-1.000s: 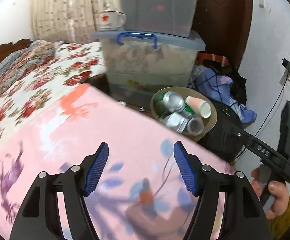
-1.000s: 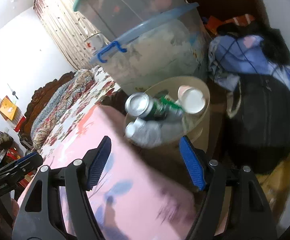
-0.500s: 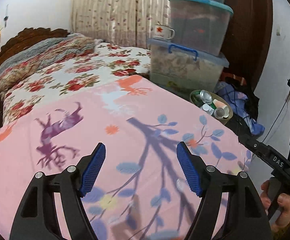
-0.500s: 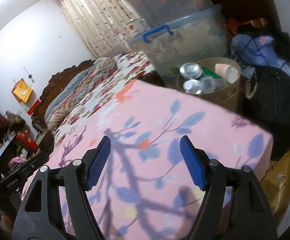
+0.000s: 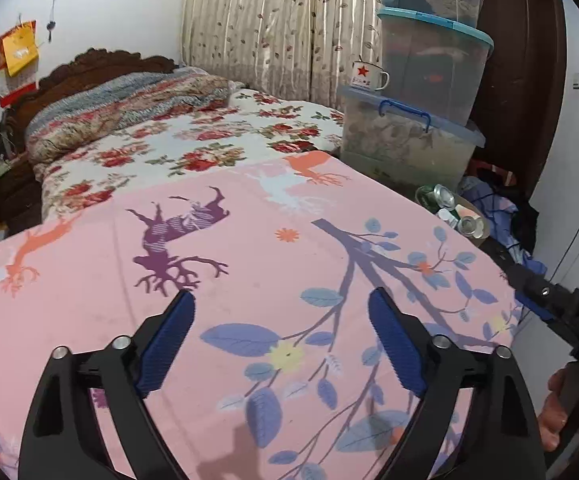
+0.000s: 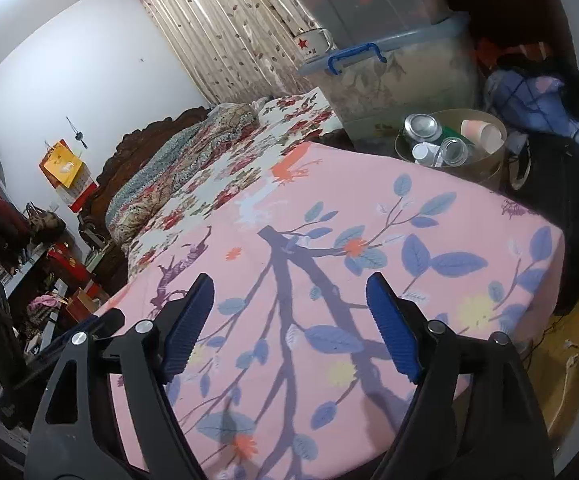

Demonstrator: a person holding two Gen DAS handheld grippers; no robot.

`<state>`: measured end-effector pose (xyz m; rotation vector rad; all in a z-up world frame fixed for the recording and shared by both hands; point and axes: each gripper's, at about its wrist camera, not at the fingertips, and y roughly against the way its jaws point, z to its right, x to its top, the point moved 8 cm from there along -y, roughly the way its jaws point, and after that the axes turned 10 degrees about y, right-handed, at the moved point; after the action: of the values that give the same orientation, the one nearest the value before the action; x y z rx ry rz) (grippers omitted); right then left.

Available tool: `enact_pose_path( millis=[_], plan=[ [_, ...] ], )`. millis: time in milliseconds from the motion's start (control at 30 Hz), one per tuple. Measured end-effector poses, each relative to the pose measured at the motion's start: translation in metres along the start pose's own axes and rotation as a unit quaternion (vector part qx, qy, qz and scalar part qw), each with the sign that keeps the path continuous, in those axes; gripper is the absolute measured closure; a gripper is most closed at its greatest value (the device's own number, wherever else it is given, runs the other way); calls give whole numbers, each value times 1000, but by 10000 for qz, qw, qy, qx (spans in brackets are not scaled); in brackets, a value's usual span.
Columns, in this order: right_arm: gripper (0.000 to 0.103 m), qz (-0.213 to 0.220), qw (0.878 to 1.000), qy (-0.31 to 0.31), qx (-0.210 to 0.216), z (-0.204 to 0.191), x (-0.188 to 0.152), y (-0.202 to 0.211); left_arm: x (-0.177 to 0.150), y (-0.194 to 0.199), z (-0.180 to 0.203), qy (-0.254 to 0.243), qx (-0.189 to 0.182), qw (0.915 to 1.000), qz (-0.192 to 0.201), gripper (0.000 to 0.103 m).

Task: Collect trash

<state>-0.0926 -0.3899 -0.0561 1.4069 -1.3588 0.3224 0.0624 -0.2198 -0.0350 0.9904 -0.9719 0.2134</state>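
A round tan bin (image 6: 485, 162) stands on the floor past the bed's far corner, holding cans (image 6: 422, 127), a clear bottle (image 6: 453, 151) and a paper cup (image 6: 483, 134). It also shows small in the left wrist view (image 5: 477, 210). My left gripper (image 5: 281, 346) is open and empty above the pink printed bedsheet (image 5: 249, 272). My right gripper (image 6: 289, 322) is open and empty above the same sheet (image 6: 369, 220), well short of the bin. The right gripper's body (image 5: 561, 312) shows at the right edge of the left wrist view.
Stacked clear storage boxes (image 5: 413, 136) with a star mug (image 5: 367, 76) stand beyond the bed. Dark bags and blue clothes (image 6: 545, 136) lie right of the bin. A floral quilt and carved headboard (image 5: 101, 68) are at the far left.
Both grippers have pulled back from the bin toward the near end of the bed. The bin looks much smaller now. Both stayed open and empty.
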Motion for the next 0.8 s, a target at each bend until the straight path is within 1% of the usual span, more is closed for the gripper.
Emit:
enact_pose_path(
  millis=[33,100,300,367,500,633,700,800],
  plan=[
    [22,9,10000,-22,17,-1,0,1,0,1,-1,-26,36,10000,34,12],
    [17,25,10000,-56,36,-5,0,4,1,7,1,-127,126,9997,138,8],
    [9,199,9997,-123,23,-9,6,18,2,20,8,-308,345,9986,273,9],
    [9,289,9995,-150,16,-9,7,24,2,20,10,-309,353,9987,200,9],
    [7,344,9993,-175,18,-9,8,28,0,19,11,-282,501,9983,95,9],
    [6,396,9990,-185,38,-10,9,32,1,20,10,-225,578,9980,103,9],
    [4,456,9988,-150,12,-11,11,34,3,21,9,-147,672,9975,137,9],
    [4,507,9986,-129,10,-12,12,36,7,24,7,-127,827,9963,212,9]
  ],
)
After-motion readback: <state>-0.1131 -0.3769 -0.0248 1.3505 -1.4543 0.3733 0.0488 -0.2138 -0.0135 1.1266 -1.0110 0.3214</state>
